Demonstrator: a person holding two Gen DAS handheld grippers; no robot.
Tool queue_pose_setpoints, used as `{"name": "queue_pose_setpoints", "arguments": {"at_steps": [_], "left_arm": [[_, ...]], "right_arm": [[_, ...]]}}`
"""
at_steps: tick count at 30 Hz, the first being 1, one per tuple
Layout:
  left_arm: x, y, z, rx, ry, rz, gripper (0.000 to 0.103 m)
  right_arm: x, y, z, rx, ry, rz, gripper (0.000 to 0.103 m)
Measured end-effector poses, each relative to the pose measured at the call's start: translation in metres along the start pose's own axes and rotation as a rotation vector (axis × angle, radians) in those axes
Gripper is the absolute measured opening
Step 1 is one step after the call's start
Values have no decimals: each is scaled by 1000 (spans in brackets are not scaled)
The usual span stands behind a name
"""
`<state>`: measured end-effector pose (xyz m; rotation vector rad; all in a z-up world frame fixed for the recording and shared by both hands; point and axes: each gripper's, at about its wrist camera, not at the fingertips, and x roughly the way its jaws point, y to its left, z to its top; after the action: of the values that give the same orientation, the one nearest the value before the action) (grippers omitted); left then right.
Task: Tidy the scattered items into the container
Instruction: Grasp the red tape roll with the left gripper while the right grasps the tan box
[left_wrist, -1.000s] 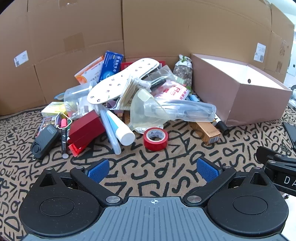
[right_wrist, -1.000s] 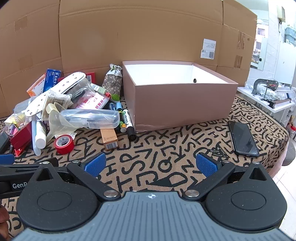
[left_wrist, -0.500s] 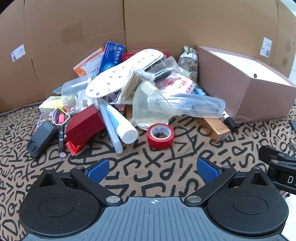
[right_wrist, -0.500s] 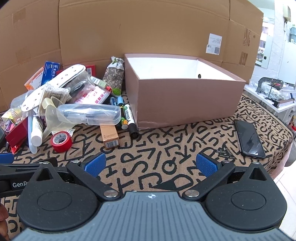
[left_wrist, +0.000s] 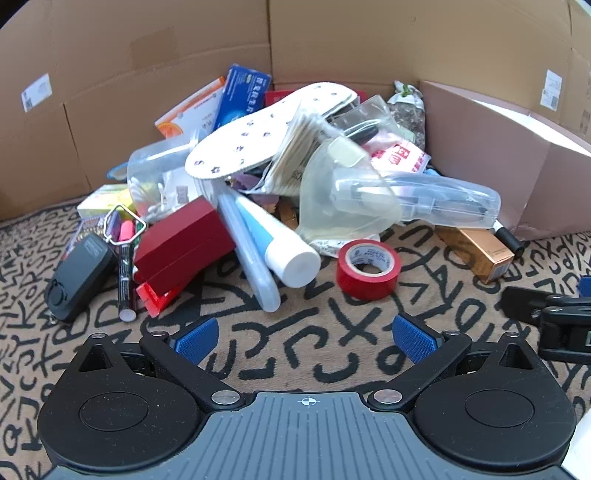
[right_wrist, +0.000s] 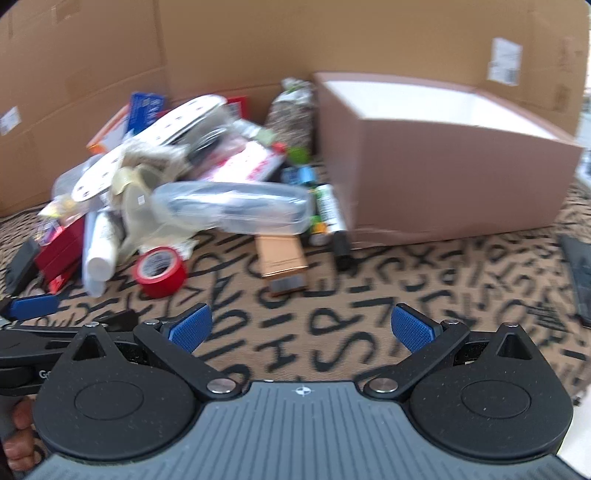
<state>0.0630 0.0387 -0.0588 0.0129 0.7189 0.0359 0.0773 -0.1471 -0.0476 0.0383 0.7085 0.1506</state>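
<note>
Both tongs stand spread and empty above the letter-patterned worktop (left_wrist: 303, 354). The left tongs (left_wrist: 306, 338) face the heap of scattered items: the red tape roll (left_wrist: 368, 268) lies at 1 o'clock, with a white-capped tube (left_wrist: 280, 243) and a red box (left_wrist: 183, 243) toward 11 o'clock. Only this sharp view shows a black device (left_wrist: 79, 273) at 10 o'clock. The blurred right view, from the right tongs (right_wrist: 301, 326), alone shows the pink container (right_wrist: 443, 162) whole at 1 o'clock, open-topped, and a dark phone (right_wrist: 580, 269) at 3 o'clock.
</note>
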Motion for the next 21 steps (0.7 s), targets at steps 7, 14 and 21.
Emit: {"name": "queue_pose_setpoints", "arguments": {"at_steps": [7, 14, 21], "left_arm": [[14, 10, -2, -31, 22, -9, 103], [11, -6, 0, 54, 12, -133, 96], [14, -8, 6, 35, 27, -182, 92]], "right_arm": [[22, 5, 3, -16, -8, 60, 103], [35, -7, -1, -14, -17, 92, 99], [32, -17, -5, -170, -91, 59, 72]]}}
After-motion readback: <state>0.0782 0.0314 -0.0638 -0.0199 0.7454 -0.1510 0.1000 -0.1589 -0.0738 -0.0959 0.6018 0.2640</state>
